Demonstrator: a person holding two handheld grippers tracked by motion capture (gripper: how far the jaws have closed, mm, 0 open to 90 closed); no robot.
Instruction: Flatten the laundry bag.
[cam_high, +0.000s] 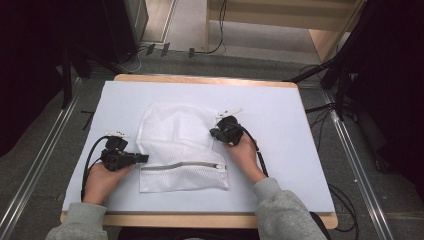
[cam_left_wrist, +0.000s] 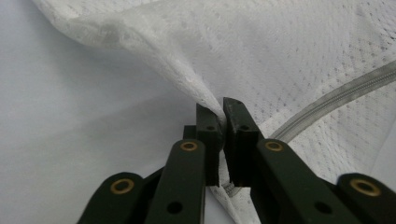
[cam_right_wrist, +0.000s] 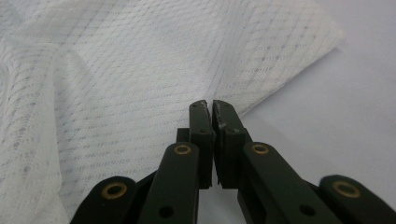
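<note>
A white mesh bag (cam_high: 175, 145) with a grey zipper (cam_high: 180, 165) lies flat on the white-covered table (cam_high: 285, 165). At the bag's left edge, by the zipper's end, my left gripper (cam_high: 144, 158) is shut on the mesh. In the left gripper view a fold of the mesh bag (cam_left_wrist: 280, 56) is drawn up into my left gripper (cam_left_wrist: 222, 112), and the zipper (cam_left_wrist: 336, 95) runs off to the right. My right gripper (cam_high: 215, 133) is at the bag's right edge. In the right gripper view my right gripper (cam_right_wrist: 210, 108) is shut on the mesh bag (cam_right_wrist: 116, 84) close to its border.
The table's wooden front edge (cam_high: 200, 220) is just past the person's grey sleeves. Cables (cam_high: 260, 155) trail from both grippers across the white cover. Floor rails and dark stands flank the table, and bare cover lies to the right of the bag.
</note>
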